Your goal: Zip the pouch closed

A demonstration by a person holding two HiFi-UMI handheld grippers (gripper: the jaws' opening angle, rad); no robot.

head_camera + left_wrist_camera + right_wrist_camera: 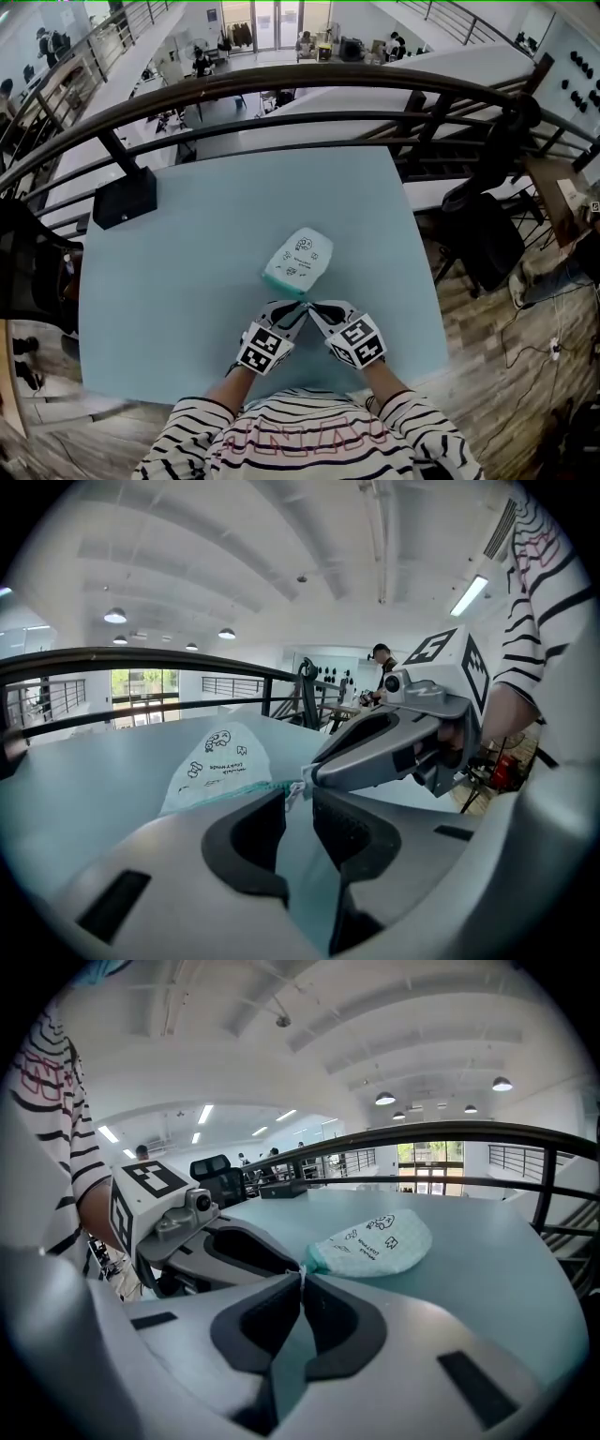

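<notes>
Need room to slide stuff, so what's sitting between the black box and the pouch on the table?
Nothing. In the head view, the stretch of table between the black box and the pouch is bare.

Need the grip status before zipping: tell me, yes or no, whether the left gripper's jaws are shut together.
No: the left gripper has its jaws apart, with the table showing through the gap.

Mint printed pouch (298, 262) lying flat, zipper (284, 285) nearside.
</notes>
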